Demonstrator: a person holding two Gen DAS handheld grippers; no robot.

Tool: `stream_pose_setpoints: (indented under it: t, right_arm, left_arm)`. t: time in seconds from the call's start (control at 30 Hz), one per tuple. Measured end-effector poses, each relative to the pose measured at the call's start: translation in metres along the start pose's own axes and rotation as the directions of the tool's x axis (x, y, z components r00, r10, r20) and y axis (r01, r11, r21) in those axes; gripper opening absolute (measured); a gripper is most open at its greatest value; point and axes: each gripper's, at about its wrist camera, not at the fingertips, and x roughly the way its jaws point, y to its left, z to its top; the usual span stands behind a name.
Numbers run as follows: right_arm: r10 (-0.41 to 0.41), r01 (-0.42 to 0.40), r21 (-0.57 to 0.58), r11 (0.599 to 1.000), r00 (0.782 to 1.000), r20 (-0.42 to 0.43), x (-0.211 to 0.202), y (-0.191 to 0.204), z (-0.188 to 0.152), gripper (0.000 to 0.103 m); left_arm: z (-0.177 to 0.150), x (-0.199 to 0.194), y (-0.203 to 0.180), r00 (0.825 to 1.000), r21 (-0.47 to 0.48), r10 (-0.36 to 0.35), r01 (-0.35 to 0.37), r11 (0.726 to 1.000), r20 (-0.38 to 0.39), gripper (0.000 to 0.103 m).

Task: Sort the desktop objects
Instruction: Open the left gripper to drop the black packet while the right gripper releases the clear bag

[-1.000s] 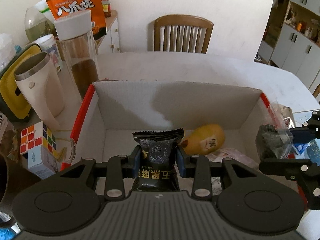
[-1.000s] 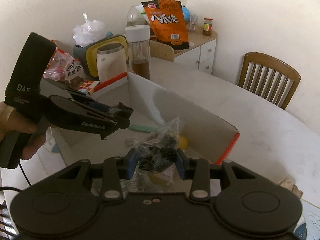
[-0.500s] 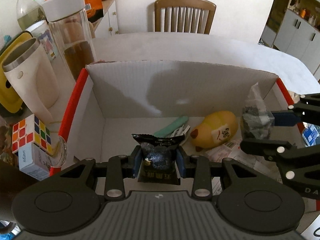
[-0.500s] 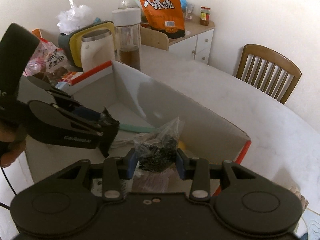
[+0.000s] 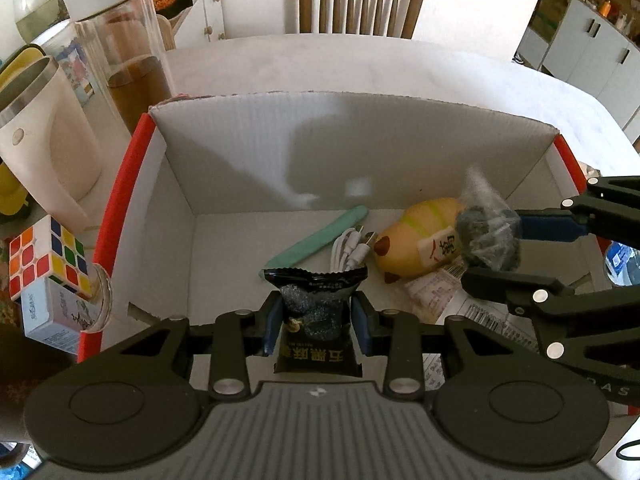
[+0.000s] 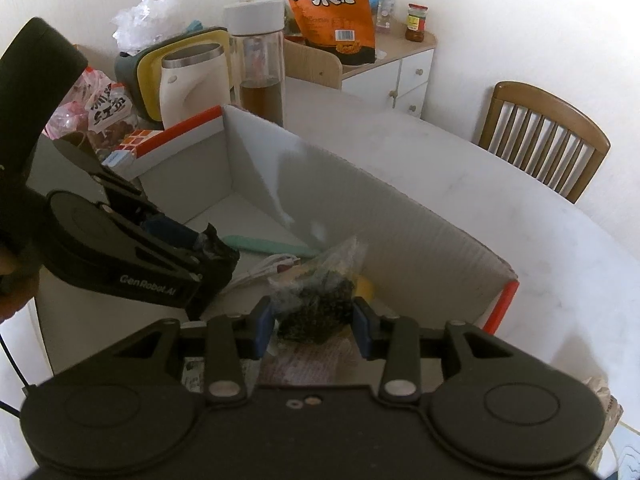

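Both grippers hang low inside the cardboard box [image 5: 224,160], each with a snack between its jaws. The left gripper [image 5: 316,326] pinches a black sachet [image 5: 316,320] near the box's near wall; its jaws have just been opening, though the pads look to be touching the packet. The right gripper [image 6: 314,322] pinches a clear bag of dark bits [image 6: 320,304] above the yellow toy [image 5: 416,240] toward the box's right wall. My worry is the slack bag snagging on a pad when let go, or the grippers knocking each other, being so near.
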Motion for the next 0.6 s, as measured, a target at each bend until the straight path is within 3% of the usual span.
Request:
stream_pose_setpoints:
  t: [0.17, 0.2, 0.27, 0.6]
  right_arm:
    - [0.000, 0.000, 0.002, 1.000, 1.000, 0.004, -0.002, -0.001, 0.001, 0.049]
    - [0.002, -0.002, 0.004, 1.000, 1.000, 0.007, -0.003, -0.002, 0.000, 0.055]
    - [0.004, -0.004, 0.007, 1.000, 1.000, 0.020, -0.006, -0.002, 0.000, 0.059]
    - [0.005, -0.006, 0.010, 1.000, 0.999, 0.040, -0.022, -0.003, -0.002, 0.059]
  left_arm:
    - [0.000, -0.004, 0.000, 1.000, -0.009, -0.006, 0.006, 1.000, 0.012, 0.070]
    - [0.000, -0.006, 0.000, 1.000, -0.008, -0.008, 0.008, 1.000, 0.017, 0.072]
    - [-0.001, -0.009, -0.001, 1.000, -0.004, -0.011, 0.011, 1.000, 0.022, 0.074]
    - [-0.012, -0.024, -0.007, 0.999, 0.004, -0.016, 0.016, 1.000, 0.044, 0.077]
